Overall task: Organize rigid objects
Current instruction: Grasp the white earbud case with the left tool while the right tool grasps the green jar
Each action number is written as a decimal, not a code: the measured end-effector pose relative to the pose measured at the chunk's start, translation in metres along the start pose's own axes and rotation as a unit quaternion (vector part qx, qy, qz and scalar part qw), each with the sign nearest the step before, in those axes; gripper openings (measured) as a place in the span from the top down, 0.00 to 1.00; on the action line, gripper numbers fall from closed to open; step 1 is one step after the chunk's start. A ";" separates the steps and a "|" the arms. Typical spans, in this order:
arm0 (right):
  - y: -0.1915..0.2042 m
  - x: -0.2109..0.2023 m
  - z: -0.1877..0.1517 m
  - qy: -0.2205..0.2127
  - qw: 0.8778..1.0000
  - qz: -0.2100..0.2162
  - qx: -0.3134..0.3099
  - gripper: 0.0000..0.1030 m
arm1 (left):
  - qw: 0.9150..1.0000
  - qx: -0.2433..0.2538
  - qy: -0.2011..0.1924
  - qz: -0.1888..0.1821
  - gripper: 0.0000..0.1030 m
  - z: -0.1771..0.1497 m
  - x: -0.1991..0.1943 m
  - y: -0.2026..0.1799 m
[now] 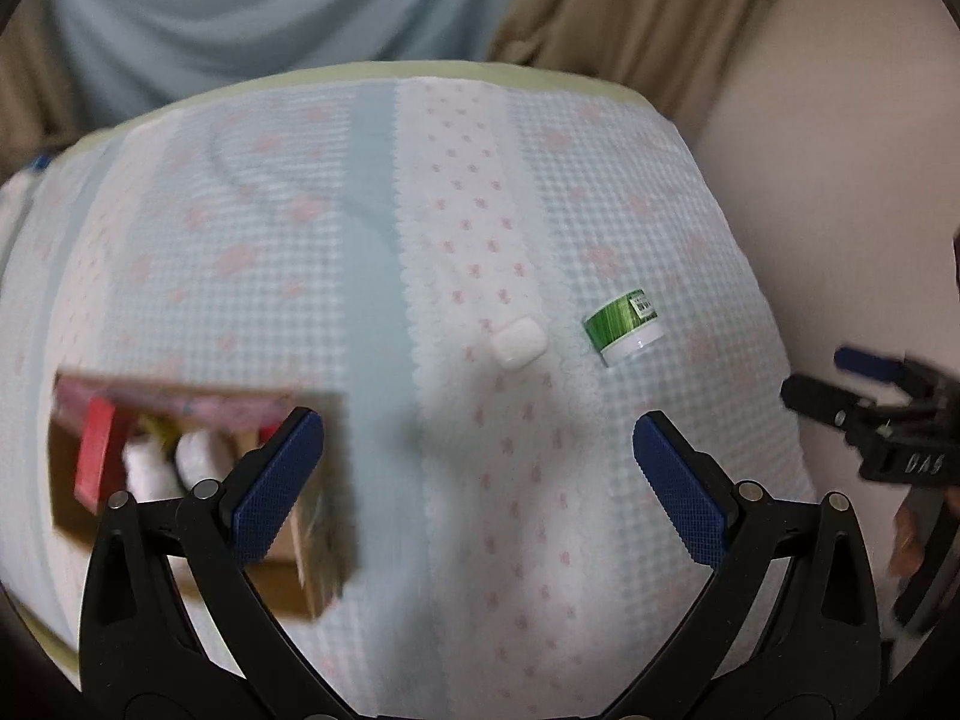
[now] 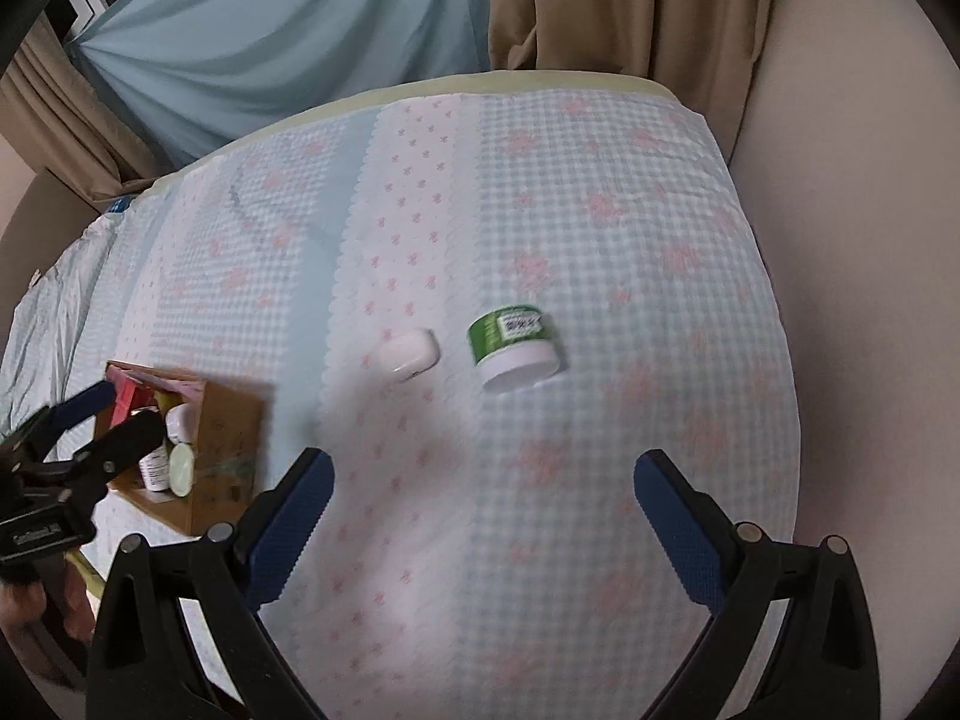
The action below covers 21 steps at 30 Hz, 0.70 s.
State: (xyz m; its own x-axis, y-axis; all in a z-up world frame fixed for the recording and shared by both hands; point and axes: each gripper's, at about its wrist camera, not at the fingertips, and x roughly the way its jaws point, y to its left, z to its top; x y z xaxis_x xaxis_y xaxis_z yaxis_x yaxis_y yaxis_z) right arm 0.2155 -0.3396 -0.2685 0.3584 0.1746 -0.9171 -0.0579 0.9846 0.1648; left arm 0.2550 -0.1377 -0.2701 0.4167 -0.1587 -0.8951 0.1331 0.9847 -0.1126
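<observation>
A green jar with a white lid [image 1: 624, 330] [image 2: 515, 347] lies on its side on the checked bedspread [image 1: 420, 540]. A small white rounded case [image 1: 519, 343] [image 2: 409, 354] lies just left of it. A cardboard box [image 1: 198, 480] [image 2: 198, 450] at the left holds white bottles and a red item. My left gripper [image 1: 480, 480] is open and empty, above the bedspread, short of the case, with the box behind its left finger. My right gripper [image 2: 483, 516] is open and empty, short of the jar. Each gripper shows in the other's view, at the edge [image 1: 840, 384] [image 2: 108, 414].
The bedspread [image 2: 600, 480] ends at a pale wall [image 2: 852, 240] on the right. Blue and tan curtains [image 2: 360, 18] hang behind the bed's far edge. A crumpled blue sheet [image 2: 60, 300] lies at the far left.
</observation>
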 end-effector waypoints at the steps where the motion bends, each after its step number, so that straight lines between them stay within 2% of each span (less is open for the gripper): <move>1: -0.005 0.007 0.004 0.001 1.000 0.002 -0.006 0.03 | 1.000 0.015 0.004 0.000 0.00 0.004 0.010 -0.003; 5: -0.011 0.032 0.016 0.008 0.999 -0.003 -0.037 0.03 | 0.996 0.079 0.027 -0.015 0.00 0.022 0.056 -0.013; 11: -0.021 0.087 0.033 0.039 0.997 0.011 -0.064 0.03 | 0.983 0.160 0.080 -0.052 0.02 0.042 0.136 -0.025; 17: -0.027 0.151 0.045 0.059 0.994 0.011 -0.086 0.03 | 0.960 0.232 0.138 -0.069 0.22 0.043 0.214 -0.037; 21: -0.030 0.186 0.047 0.081 0.993 0.016 -0.090 0.03 | 0.944 0.277 0.164 -0.070 0.26 0.037 0.247 -0.043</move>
State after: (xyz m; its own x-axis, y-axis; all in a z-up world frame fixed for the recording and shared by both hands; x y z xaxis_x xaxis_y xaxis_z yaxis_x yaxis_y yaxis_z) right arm 0.3276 -0.3367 -0.4269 0.2006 0.1897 -0.9611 -0.2373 0.9613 0.1402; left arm 0.3849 -0.2222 -0.4702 0.0708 -0.1644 -0.9838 0.6538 0.7525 -0.0787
